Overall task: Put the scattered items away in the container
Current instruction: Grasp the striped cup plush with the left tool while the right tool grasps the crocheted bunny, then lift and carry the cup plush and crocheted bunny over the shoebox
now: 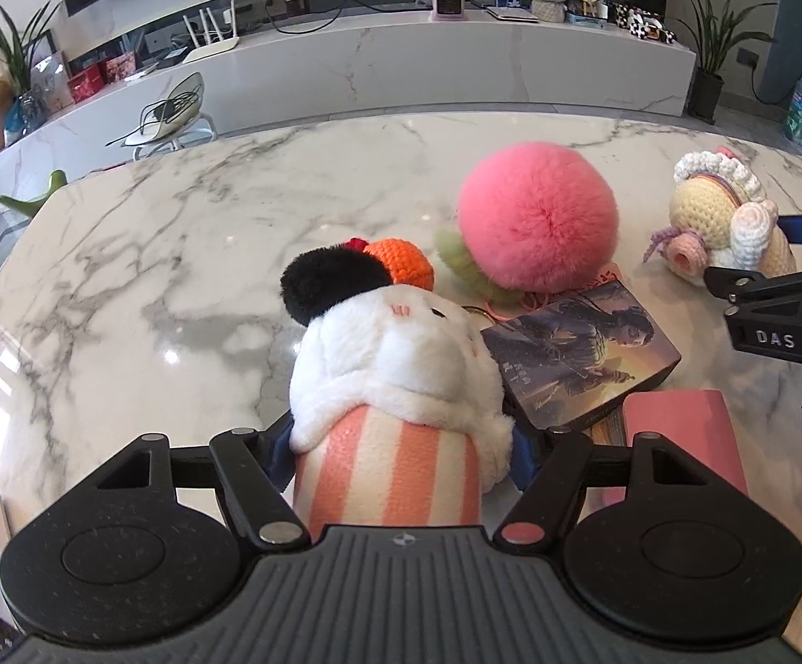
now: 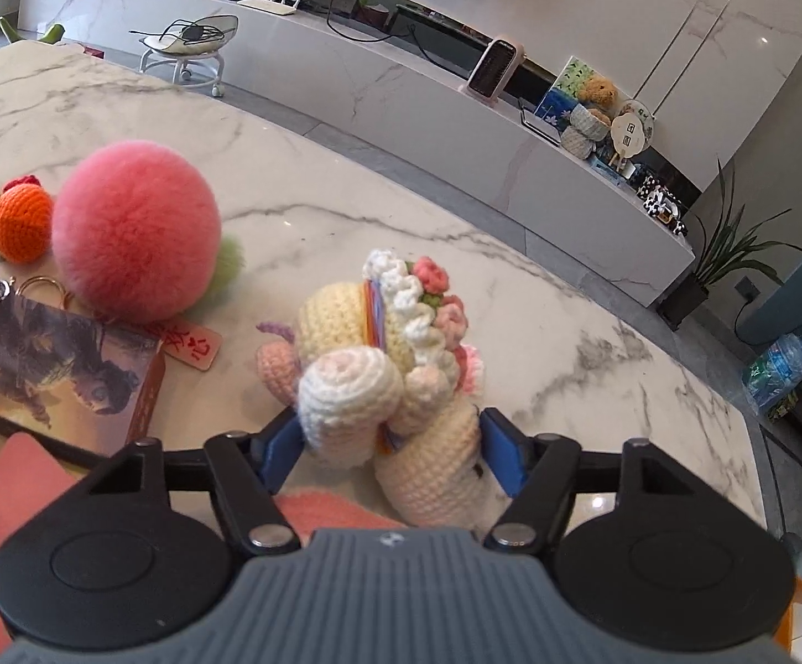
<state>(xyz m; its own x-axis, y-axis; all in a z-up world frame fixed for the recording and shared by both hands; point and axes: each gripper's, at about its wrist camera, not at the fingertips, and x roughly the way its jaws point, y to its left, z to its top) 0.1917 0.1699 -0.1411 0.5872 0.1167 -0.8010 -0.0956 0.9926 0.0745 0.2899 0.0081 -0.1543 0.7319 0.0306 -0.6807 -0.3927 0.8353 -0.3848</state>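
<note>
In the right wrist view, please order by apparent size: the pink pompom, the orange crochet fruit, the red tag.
1. pink pompom
2. orange crochet fruit, though it lies farther away
3. red tag

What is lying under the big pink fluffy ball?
Under the pink fluffy ball show a green fluffy part, a metal ring and a red tag. What joins them is covered.

The plush toy [image 1: 395,365] was white with a black pom-pom and a pink-and-cream striped base. The pom-pom ball [image 1: 536,213] was pink with green fluff. The crochet doll [image 2: 390,382] was cream, white and pink. The table [image 1: 180,254] was grey-veined white marble.
</note>
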